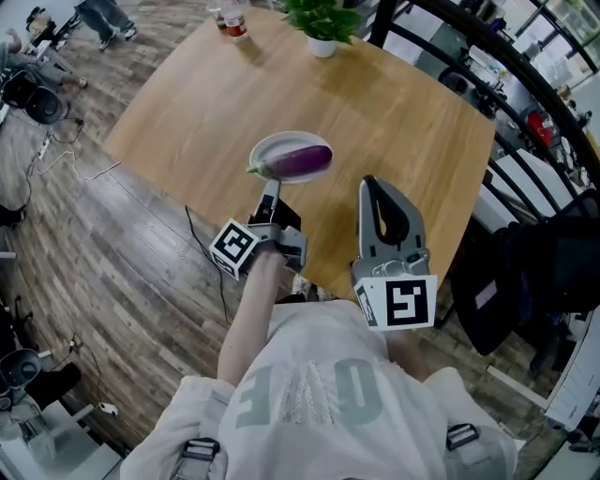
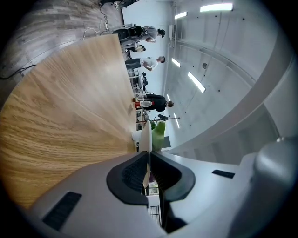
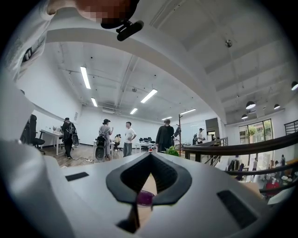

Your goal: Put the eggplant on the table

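A purple eggplant (image 1: 302, 159) lies on a small white plate (image 1: 270, 144) over the near part of the round wooden table (image 1: 394, 122). My left gripper (image 1: 273, 187) is shut on the plate's near rim. In the left gripper view the thin white plate (image 2: 145, 139) edge runs between the pads of the left gripper (image 2: 149, 158). To the right of the plate, my right gripper (image 1: 368, 180) is shut with nothing in it, its tips level with the plate. In the right gripper view a bit of the eggplant (image 3: 145, 198) shows through the gap behind the right gripper (image 3: 150, 155) tips.
A potted plant (image 1: 322, 45) and a bottle (image 1: 234, 21) stand at the table's far edge. A black railing (image 1: 525, 84) curves along the right. A cable (image 1: 202, 244) trails over the wooden floor on the left. Several people stand far off in the room.
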Demonstrator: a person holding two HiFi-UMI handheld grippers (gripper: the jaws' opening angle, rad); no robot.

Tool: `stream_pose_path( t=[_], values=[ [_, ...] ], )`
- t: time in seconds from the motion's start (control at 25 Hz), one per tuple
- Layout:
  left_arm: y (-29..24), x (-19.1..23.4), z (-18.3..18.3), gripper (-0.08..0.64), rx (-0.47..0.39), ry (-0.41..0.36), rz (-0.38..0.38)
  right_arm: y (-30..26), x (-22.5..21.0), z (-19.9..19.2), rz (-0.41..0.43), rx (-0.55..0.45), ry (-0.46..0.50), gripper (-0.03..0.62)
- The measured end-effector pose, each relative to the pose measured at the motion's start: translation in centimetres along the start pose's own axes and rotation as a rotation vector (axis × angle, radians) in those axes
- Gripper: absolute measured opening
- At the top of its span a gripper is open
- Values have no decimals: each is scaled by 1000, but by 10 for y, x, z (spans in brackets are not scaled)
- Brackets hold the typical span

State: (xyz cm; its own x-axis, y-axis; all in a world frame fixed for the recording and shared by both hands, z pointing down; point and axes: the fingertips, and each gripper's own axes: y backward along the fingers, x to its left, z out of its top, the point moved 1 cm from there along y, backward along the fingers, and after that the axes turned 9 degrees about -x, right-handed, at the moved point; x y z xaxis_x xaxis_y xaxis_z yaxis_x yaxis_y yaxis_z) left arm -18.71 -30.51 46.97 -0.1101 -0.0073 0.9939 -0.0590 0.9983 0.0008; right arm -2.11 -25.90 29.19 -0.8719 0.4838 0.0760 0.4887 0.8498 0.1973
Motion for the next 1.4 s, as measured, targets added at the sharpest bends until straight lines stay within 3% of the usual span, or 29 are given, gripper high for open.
stream_pose_path(
  t=[0.28, 0.84, 1.4],
  values=[
    [-17, 39, -9, 20, 39, 11, 2, 6, -5, -9, -28, 47, -8, 17],
    [-40, 95, -34, 18, 96, 23, 111, 20, -36, -22, -119, 108, 25, 17],
    [-45, 122, -29, 18, 76, 43, 181, 18, -40, -36, -115, 153, 31, 17]
  ],
)
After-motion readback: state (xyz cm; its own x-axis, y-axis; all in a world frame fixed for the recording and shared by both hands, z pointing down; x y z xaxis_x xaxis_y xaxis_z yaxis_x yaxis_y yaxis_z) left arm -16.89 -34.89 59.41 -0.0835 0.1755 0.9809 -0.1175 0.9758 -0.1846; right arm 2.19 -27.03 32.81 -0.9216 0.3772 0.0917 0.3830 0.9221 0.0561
